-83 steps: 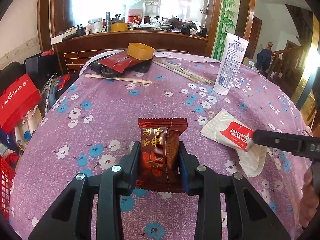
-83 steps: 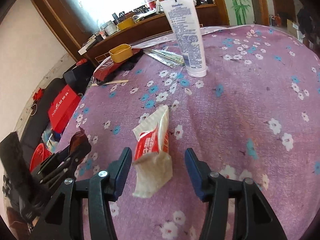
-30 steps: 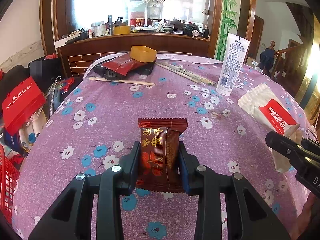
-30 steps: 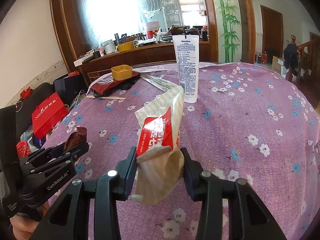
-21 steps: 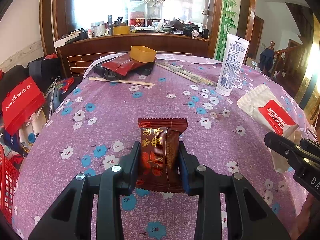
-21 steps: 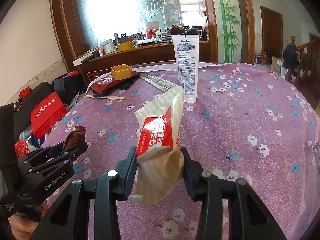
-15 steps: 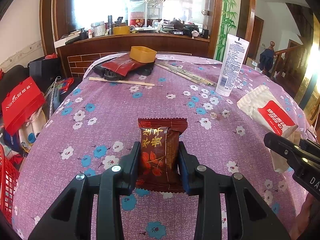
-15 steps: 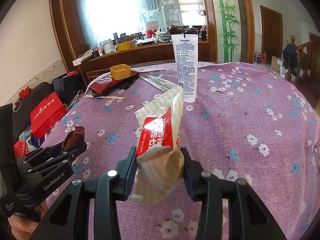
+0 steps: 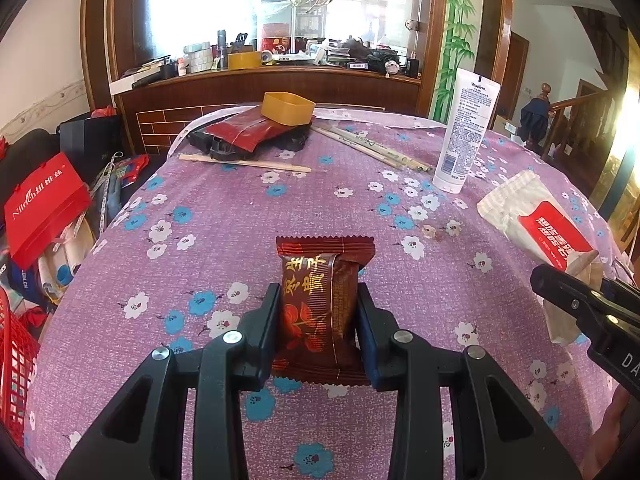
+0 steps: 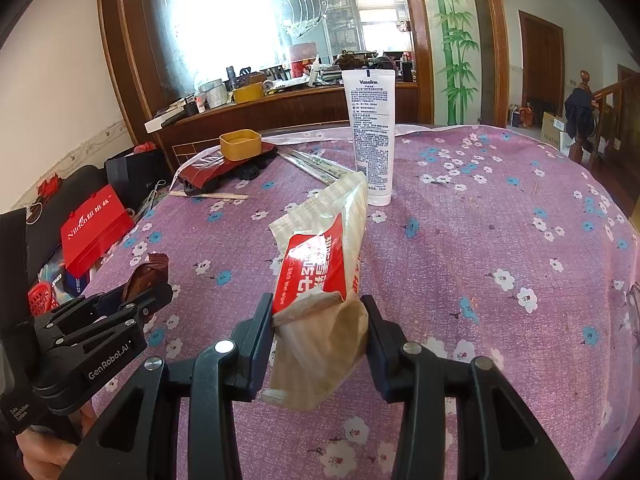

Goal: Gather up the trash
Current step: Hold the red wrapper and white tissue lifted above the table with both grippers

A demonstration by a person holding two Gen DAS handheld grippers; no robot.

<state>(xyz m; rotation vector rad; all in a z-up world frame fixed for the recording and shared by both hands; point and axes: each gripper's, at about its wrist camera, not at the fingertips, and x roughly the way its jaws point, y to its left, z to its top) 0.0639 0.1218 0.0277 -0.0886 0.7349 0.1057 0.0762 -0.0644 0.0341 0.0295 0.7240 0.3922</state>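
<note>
Your left tool (image 9: 318, 320) clamps a dark red snack wrapper (image 9: 322, 304) between its closed jaws, the packet standing upright above the purple flowered tabletop (image 9: 224, 208). Your right tool (image 10: 318, 332) is closed on a crumpled white wet-wipe packet with a red label (image 10: 320, 272), lifted clear of the cloth and tilted away from you. Seen from the left wrist camera, that packet (image 9: 536, 224) hangs at the right edge with the right tool (image 9: 580, 308) beneath it. From the right wrist camera, the left tool (image 10: 132, 300) sits low at the left, the snack wrapper (image 10: 146, 274) poking out of it. Farther back on the tabletop, a white lotion tube (image 10: 372, 132) stands upright on its cap, near loose chopsticks (image 9: 372, 146) and a yellow tub (image 9: 288, 108) resting on a red pouch (image 9: 244, 132).
</note>
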